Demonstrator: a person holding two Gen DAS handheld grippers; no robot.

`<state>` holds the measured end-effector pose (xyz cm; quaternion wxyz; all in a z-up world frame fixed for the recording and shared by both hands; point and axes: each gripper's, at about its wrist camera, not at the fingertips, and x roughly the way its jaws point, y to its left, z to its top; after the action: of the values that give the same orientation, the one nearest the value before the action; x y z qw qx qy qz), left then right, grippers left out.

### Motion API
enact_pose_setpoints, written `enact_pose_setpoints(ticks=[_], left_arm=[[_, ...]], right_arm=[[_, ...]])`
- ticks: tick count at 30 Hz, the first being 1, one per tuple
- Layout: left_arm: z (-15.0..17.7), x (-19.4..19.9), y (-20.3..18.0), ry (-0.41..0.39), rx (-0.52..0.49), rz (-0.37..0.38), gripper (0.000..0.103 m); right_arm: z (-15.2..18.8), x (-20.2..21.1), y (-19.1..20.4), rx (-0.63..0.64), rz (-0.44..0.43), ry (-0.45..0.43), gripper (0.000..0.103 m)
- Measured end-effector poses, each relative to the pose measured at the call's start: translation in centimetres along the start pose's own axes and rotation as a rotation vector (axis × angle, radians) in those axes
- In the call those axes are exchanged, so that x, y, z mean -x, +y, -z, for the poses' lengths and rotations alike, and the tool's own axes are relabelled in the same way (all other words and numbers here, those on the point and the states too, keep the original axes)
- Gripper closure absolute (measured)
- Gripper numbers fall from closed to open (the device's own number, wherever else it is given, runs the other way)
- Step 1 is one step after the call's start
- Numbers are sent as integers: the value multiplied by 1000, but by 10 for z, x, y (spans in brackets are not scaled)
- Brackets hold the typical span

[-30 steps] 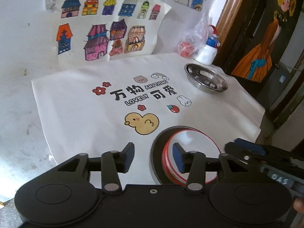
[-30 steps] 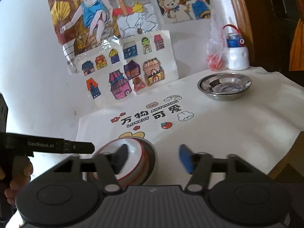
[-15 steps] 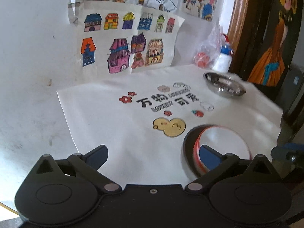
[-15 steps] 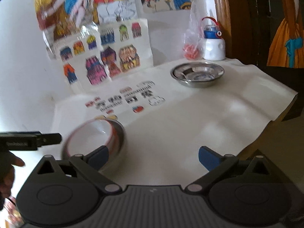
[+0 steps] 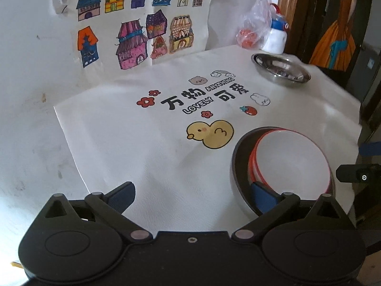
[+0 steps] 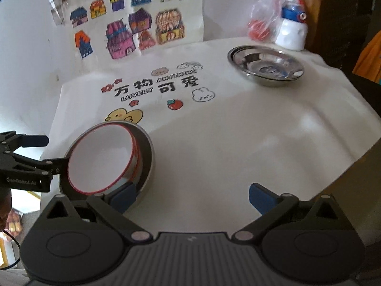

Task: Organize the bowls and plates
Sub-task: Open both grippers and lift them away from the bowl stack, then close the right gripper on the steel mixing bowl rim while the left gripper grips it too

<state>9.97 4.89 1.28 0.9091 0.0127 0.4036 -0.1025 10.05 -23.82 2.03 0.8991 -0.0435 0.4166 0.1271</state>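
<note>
Both sets of tongs stand wide apart with nothing between their pads. The left gripper (image 5: 193, 194) hangs over the near part of the white cloth (image 5: 147, 157), and its right pad sits just at the near rim of the stacked bowls. The right gripper (image 6: 193, 196) hovers over bare cloth, its left pad close against the same stack; whether either pad actually touches the rim is hard to tell from here.

The stack is a white bowl with a red rim (image 6: 100, 159) nested inside a steel bowl (image 6: 146, 157), resting near the front edge of the cloth beside the printed yellow duck (image 5: 210, 133). A shallow steel plate (image 6: 265, 65) lies well apart at the far right of the cloth, just in front of a white bottle with a blue cap (image 6: 291, 31) and a clear plastic bag (image 6: 262, 21). Coloured house drawings (image 5: 140, 33) lean against the wall behind.
</note>
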Motion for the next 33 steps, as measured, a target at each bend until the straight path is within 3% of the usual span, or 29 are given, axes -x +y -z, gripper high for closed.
enact_pose_setpoints(ticks=[9,20,27,33], left_arm=[[-11,-8,-7,49,-98,-26,2],[-22,-16,-11,115,-145,19,16],[-24,-16,-8,125,-120,64,31],[-32,-20,-6,171,-87,126,53]], right_arm=[[-16,-19,-1,6,-3,104,0],[-20,-16,6,82,-43,107,21],[-25,-18,4,78,-85,134,28],[-40,-27,1,11,-140,257,45]])
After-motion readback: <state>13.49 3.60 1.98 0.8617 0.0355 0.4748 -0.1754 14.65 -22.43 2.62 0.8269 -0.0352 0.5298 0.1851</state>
